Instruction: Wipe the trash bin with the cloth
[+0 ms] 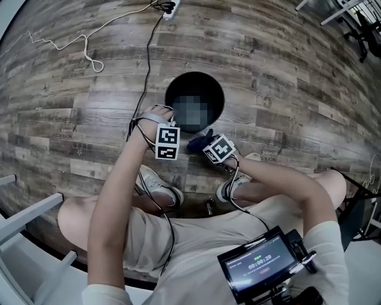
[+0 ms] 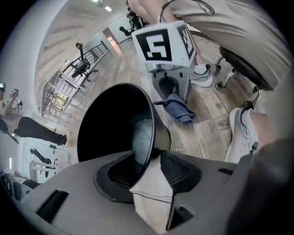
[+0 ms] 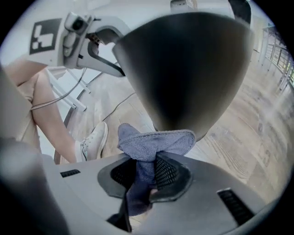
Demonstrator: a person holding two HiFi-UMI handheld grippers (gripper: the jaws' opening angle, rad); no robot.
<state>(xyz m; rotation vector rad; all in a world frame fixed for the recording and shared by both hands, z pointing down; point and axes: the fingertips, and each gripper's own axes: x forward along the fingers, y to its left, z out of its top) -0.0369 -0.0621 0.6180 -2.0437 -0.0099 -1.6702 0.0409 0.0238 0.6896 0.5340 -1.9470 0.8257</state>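
Observation:
A black round trash bin (image 1: 169,89) stands on the wood floor in front of my feet. My left gripper (image 1: 167,114) straddles its near rim; in the left gripper view the thin bin wall (image 2: 115,119) runs between the jaws of the left gripper (image 2: 149,172), which stand wide apart, open, without pressing on it. My right gripper (image 1: 203,140) hangs just outside the bin's near side, shut on a blue cloth (image 1: 198,143). The cloth (image 3: 151,142) bunches out between the pads of the right gripper (image 3: 146,176), close under the bin's dark outer wall (image 3: 188,69).
My two white shoes (image 1: 159,186) (image 1: 233,186) rest on the floor just behind the bin. A black cable and a white cord run to a power strip (image 1: 169,8) at the far edge. A white frame (image 1: 24,220) stands at the left; chair legs show at the far right.

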